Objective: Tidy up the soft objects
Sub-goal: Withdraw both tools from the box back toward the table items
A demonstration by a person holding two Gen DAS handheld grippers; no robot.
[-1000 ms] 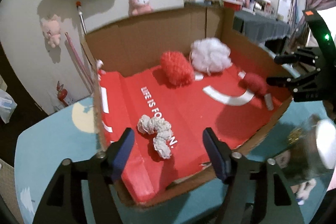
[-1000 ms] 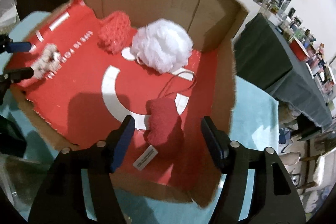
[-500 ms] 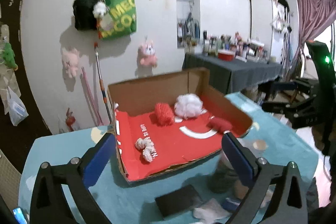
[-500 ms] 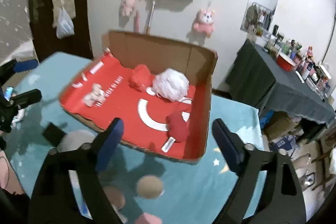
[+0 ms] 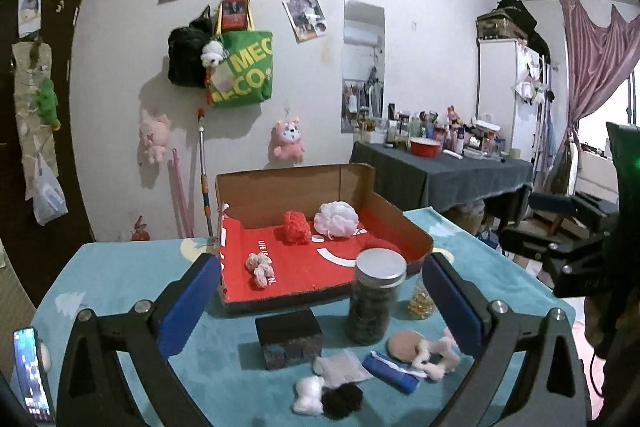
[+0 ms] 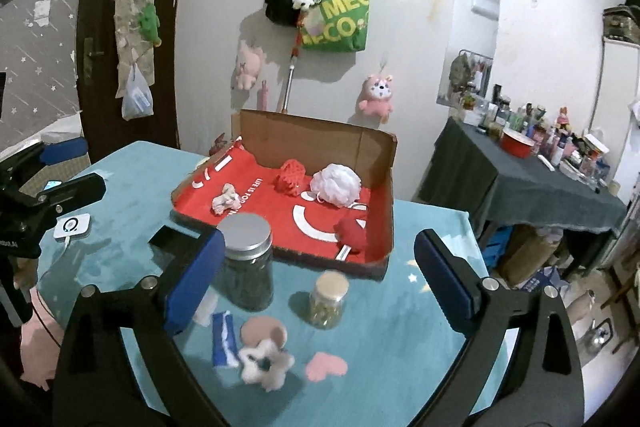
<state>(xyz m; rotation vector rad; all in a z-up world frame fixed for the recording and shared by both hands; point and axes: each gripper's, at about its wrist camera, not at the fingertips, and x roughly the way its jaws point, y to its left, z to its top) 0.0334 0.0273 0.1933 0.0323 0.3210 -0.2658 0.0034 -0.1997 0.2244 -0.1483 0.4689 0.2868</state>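
A cardboard box (image 5: 288,183) (image 6: 304,135) with a red lining holds a white knotted rope toy (image 5: 260,265) (image 6: 226,203), a red mesh pouf (image 5: 297,227) (image 6: 290,177), a white pouf (image 5: 336,219) (image 6: 336,183) and a red plush piece (image 6: 352,231). Nearer me on the teal table lie a white pompom (image 5: 308,395), a black pompom (image 5: 342,401), a blue cloth (image 5: 394,373) (image 6: 222,341), a white fluffy scrunchie (image 5: 436,359) (image 6: 266,363) and a pink heart (image 6: 326,366). My left gripper (image 5: 320,279) hangs open and empty, short of the box. My right gripper (image 6: 320,255) is opening, with nothing held.
A tall jar with a metal lid (image 5: 374,299) (image 6: 246,267) and a small jar (image 5: 420,301) (image 6: 328,301) stand before the box. A black box (image 5: 288,339), a phone (image 5: 30,375) and a white device (image 6: 72,227) lie on the table. A cluttered dark-clothed table (image 6: 540,179) stands at the right.
Both grippers have drawn back from the box and risen, and their jaws have spread wider. The rope toy and the red plush piece stay in the box.
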